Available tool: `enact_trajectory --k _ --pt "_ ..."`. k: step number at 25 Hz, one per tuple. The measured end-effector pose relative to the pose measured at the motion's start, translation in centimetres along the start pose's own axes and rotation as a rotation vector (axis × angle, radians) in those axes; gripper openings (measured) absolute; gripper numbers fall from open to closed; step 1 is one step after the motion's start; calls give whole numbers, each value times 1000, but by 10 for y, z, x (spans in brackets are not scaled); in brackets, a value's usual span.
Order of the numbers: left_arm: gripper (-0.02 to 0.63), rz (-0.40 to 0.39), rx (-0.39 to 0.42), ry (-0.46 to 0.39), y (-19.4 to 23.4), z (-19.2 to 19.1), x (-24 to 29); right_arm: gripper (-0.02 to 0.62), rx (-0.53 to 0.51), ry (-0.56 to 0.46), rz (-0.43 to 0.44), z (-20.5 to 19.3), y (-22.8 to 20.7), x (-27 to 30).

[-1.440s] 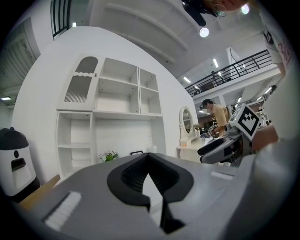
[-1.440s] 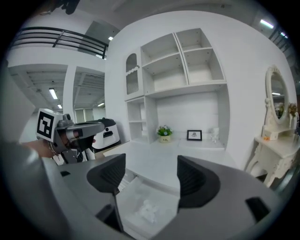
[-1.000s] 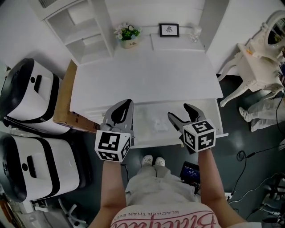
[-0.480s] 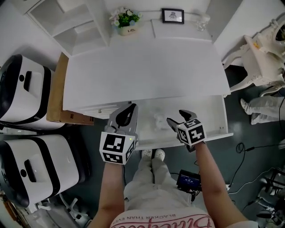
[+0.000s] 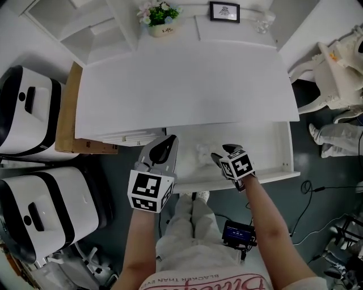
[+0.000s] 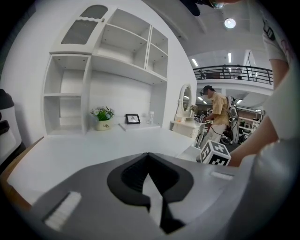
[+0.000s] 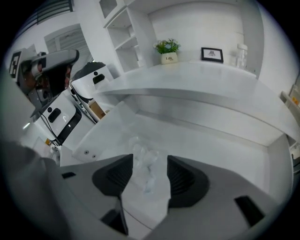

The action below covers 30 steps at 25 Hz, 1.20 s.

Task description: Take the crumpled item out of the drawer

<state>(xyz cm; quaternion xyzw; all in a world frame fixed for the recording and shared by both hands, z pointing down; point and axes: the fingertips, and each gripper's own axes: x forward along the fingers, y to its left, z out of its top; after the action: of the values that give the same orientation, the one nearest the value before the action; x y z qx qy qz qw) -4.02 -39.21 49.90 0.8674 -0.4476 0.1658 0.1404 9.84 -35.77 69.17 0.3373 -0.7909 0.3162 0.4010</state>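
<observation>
Big white desk (image 5: 187,85) fills most of my head view, with only a small flower pot (image 5: 159,16) and a framed picture (image 5: 224,11) along its back edge. The drawer (image 5: 272,161) under the front edge is pulled out and white inside. My left gripper (image 5: 168,141) hangs over the drawer's left end, jaws closed tip to tip with nothing in them. My right gripper (image 7: 150,159) is tipped down into the drawer. Its jaws are fairly wide apart and have just been closing in. The crumpled item (image 7: 143,164), a pale whitish wad, lies on the drawer floor left of the middle, right between the right gripper's pads. From what I can see they aren't pressing on it, so nothing has hold of it
</observation>
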Motion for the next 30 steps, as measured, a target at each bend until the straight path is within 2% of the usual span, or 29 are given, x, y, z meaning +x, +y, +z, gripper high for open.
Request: enact_trajectory --k 8,13,19,30 --pt "4 13 -25 43 5 -25 -6 218 -9 51 67 -10 0 37" --pt "4 9 -38 66 3 -38 -8 166 -10 59 108 -11 4 45" --pt "5 -2 -57 69 -1 -41 -9 77 -7 72 93 -13 4 44" --pt "4 4 -49 22 -1 -17 -20 72 -24 7 82 3 13 13"
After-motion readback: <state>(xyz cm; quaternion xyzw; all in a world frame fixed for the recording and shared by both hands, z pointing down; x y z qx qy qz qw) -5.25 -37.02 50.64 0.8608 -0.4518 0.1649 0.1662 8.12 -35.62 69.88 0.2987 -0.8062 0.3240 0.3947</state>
